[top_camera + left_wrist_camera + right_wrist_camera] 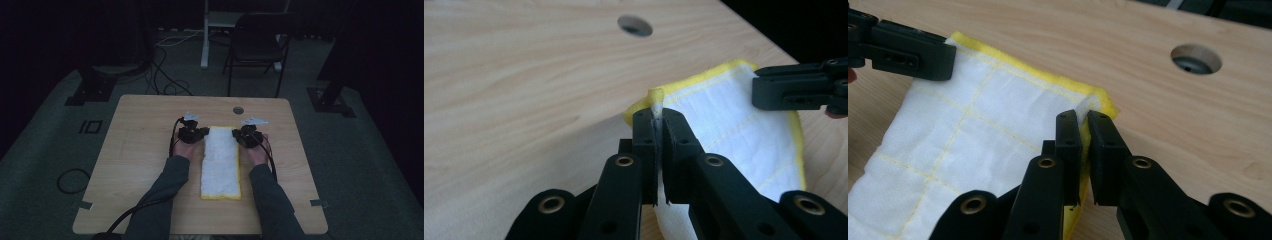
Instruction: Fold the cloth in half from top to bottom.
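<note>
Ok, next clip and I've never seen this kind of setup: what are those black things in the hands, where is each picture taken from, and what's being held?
A person sits at a wooden table with a hand-held tool in each hand, each with two black jaws. The high view looks down from above the person. The other two pictures come from cameras riding on each tool, looking along its jaws. On the table lies a folded white cloth with a yellow border. The left gripper is shut on one far corner of it, the right gripper on the other far corner, and those corners are raised off the wood. A round hole sits near the table's far edge.
</note>
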Tool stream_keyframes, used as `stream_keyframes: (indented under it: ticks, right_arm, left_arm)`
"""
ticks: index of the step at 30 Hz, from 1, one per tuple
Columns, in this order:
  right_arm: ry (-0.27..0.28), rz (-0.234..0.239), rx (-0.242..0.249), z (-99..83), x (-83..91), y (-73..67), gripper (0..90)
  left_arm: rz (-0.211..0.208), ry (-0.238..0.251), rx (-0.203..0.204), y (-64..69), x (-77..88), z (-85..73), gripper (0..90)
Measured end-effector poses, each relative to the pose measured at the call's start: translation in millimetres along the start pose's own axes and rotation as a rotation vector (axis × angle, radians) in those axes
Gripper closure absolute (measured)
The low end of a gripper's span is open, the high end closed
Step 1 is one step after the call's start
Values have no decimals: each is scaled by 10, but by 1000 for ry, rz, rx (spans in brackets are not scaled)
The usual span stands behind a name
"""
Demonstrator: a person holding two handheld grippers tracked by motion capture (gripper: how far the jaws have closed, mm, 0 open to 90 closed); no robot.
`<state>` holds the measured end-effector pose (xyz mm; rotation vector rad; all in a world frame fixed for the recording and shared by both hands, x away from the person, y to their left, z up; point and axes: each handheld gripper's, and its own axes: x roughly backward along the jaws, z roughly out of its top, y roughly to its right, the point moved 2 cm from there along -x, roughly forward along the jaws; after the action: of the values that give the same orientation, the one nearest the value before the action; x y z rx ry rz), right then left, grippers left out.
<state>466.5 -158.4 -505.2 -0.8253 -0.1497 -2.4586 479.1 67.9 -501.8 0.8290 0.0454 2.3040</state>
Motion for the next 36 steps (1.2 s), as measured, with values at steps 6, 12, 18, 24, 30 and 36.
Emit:
stream_keyframes:
  ticks: [6,12,18,24,30,36]
  right_arm:
    - [24,4,14,33,115,-18,847]
    - [43,17,27,-23,228,-72,847]
    - [66,26,46,-78,370,-154,847]
    - [94,37,53,-129,521,-235,847]
    - [110,45,76,-156,659,-321,847]
    - [120,60,98,-234,770,-410,847]
  left_arm:
    - [-17,36,-30,84,117,54,865]
    - [-38,59,-50,159,238,5,865]
    - [-53,75,-89,266,390,-33,865]
    - [-71,94,-102,367,540,-103,865]
    - [-85,105,-101,429,659,-159,865]
    - [-93,109,-100,469,738,-280,864]
